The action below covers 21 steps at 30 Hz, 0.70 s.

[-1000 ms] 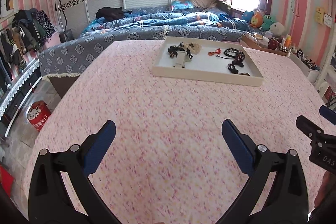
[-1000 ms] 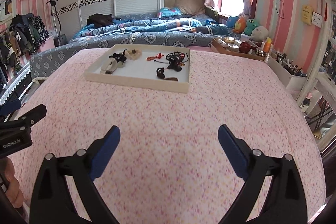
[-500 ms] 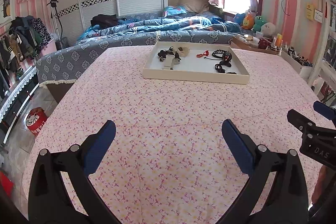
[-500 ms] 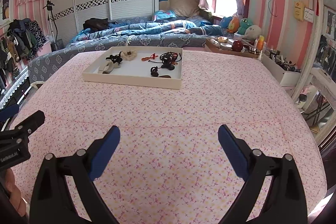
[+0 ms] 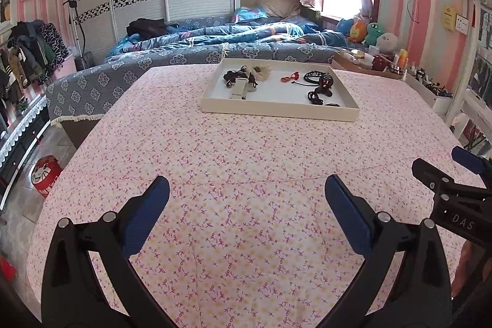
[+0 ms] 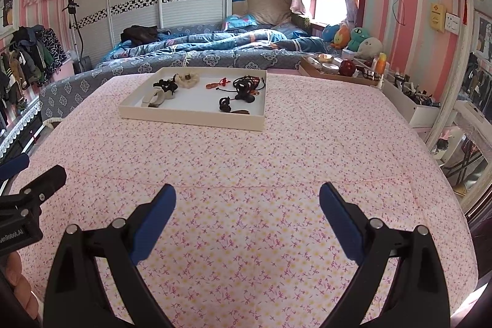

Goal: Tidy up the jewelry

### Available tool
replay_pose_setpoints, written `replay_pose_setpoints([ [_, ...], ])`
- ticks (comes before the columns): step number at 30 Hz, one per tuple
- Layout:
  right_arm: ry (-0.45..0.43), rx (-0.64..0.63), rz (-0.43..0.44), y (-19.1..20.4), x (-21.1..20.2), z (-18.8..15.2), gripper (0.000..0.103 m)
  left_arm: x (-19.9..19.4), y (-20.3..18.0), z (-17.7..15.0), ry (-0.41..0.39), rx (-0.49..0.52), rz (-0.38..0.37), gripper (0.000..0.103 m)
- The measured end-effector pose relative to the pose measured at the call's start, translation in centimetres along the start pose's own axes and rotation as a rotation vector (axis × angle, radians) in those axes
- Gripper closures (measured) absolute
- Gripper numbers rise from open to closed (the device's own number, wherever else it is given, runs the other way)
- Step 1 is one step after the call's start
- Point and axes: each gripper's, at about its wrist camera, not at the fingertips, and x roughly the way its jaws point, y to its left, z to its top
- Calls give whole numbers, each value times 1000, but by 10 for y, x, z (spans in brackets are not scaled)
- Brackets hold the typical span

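Both grippers, left (image 5: 246,205) and right (image 6: 247,212), spread wide, empty. Jewelry (image 5: 318,83) lies in tray (image 5: 276,111) on far counter: light, limp, tangly; pinch a cord loop.

"DAS" on the right gripper (image 5: 461,174) body; "enRobot.AI" on the left gripper (image 6: 33,174) body.

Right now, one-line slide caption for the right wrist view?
Open right gripper above pink floral cloth, facing jewelry tray.
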Motion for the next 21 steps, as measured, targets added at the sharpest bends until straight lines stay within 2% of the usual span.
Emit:
replay_pose_setpoints([
  [21,-3,2,-23,2,3,0,9,1,2,0,0,-4,17,3],
])
